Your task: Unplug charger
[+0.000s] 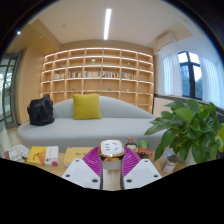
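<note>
The hand-held gripper has two chunky white fingers, each faced inside with a magenta pad.

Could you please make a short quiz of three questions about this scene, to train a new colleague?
1. True or false: the cushion on the sofa is yellow.
2. Which thing stands beside the claw, near the window?
A. a floor lamp
B. a green plant
C. a bicycle
3. Fill the gap: behind the sofa, the wall bears rows of ______.

Key
1. True. A black bag also rests at the sofa's other end.
2. B.
3. Shelves. A white object sits between the claw's pink pads; whether they press on it cannot be told.
</note>
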`<move>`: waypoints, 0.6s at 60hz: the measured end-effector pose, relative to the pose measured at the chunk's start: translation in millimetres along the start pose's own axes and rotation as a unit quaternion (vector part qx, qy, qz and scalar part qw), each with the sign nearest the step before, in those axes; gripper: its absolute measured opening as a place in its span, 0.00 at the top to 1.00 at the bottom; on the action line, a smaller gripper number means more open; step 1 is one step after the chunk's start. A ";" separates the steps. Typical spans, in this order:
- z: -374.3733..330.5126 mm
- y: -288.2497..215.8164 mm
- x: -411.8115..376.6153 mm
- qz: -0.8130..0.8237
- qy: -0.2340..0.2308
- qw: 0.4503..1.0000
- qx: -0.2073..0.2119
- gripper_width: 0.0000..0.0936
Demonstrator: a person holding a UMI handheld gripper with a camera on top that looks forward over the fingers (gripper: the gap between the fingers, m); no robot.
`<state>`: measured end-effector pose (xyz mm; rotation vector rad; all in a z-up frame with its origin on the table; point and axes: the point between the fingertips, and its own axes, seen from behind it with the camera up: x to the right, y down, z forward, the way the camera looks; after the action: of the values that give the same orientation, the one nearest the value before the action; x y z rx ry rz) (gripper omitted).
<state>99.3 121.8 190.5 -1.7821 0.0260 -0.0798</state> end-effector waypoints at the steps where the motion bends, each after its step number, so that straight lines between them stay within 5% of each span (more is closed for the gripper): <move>1: 1.4 8.4 -0.5 -0.001 0.001 1.000 -0.016 0.77; 11: 10.3 131.6 11.5 0.015 -0.001 0.992 -0.125 0.73; 25: 18.0 172.1 15.4 0.045 -0.004 0.985 -0.166 0.57; 36: 2.9 151.1 29.2 0.042 0.019 0.988 -0.147 0.14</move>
<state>132.5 90.9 43.4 -2.0713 0.1471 -0.0508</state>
